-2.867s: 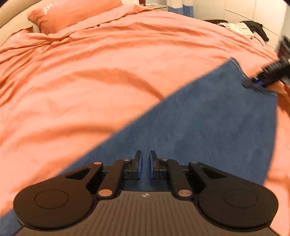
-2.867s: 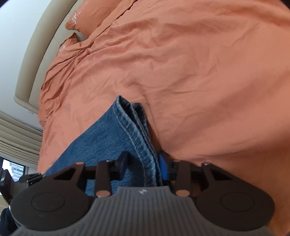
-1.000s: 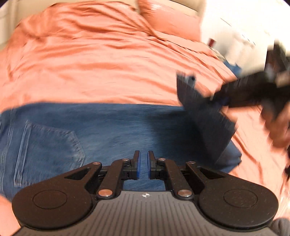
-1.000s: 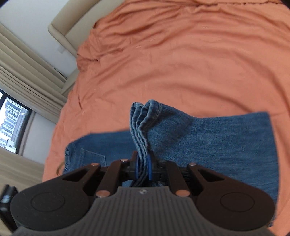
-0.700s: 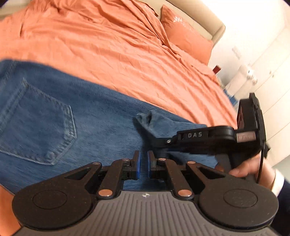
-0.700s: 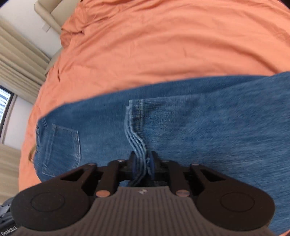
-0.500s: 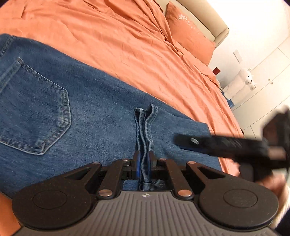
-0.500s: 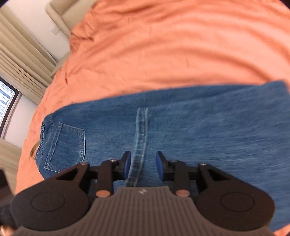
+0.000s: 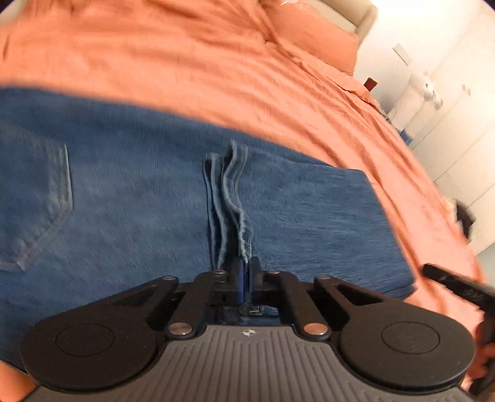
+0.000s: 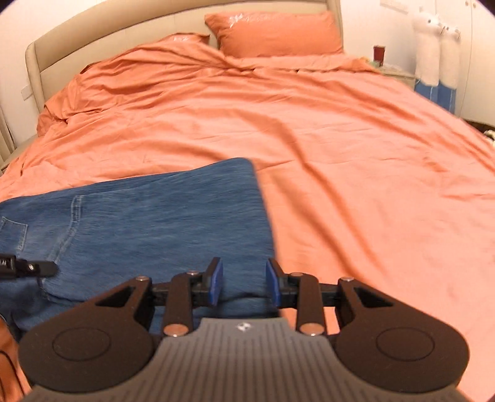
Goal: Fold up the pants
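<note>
Both pant hems (image 9: 230,198) between left fingers (image 9: 237,275), pinched.

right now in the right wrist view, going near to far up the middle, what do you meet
right gripper, jaws apart and closing with nothing pressed between them → folded jeans → orange duvet → orange pillow → beige headboard

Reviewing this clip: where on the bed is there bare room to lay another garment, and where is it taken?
Bare: the orange duvet between the jeans and the pillows, and the stretch beside the jeans' folded edge toward the cabinets. Taken: the near strip, where the jeans lie. The left tool is shut on their hems there; the right tool, jaws closing on nothing, hangs over their corner.
</note>
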`<state>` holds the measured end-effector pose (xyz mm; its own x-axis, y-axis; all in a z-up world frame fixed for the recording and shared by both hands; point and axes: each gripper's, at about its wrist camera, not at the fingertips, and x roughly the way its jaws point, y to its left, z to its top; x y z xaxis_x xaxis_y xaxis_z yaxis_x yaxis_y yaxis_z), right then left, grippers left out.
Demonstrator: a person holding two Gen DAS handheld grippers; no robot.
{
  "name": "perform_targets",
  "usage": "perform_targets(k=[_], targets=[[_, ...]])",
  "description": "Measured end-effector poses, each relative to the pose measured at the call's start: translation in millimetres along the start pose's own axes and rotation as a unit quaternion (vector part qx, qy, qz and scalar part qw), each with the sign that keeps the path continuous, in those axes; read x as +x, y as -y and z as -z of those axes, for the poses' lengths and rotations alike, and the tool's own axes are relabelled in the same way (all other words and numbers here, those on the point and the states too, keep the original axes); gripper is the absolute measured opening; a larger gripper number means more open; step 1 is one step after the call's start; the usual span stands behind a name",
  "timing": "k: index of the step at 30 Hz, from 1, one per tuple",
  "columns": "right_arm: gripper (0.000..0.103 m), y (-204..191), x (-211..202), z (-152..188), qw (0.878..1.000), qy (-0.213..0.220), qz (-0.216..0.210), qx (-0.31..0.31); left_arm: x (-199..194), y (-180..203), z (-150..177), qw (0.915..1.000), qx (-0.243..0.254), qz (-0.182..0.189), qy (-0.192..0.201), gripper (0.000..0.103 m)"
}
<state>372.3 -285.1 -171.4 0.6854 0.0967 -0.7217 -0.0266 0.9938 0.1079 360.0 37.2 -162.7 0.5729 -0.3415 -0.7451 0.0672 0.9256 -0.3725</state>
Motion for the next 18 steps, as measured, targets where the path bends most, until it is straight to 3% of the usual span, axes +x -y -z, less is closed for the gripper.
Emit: perform_targets(k=[3, 8, 13, 18], targets=[[0.017, 6.4, -3.2, 2.0, 0.999, 0.008, 0.007, -0.041, -3.6, 8.5, 1.1, 0.9992, 0.029, -0.027, 0.005, 0.001], [0.013, 3.1, 13.8, 12.4, 0.998, -0.016, -0.022, -0.059, 19.5, 9.3, 12.3, 0.9957, 0.057, -0.067, -0.030, 0.002], [0.000, 7.6, 50.6, 35.8, 0.995, -0.091, -0.027, -0.041, 25.0, 6.6, 11.8, 0.9952, 0.056, -0.071, -0.037, 0.002], [0.000, 12.3, 29.7, 37.3, 0.996, -0.075, -0.033, -0.042, 22.0, 4.6, 14.8, 0.9952, 0.061, -0.068, -0.035, 0.003]])
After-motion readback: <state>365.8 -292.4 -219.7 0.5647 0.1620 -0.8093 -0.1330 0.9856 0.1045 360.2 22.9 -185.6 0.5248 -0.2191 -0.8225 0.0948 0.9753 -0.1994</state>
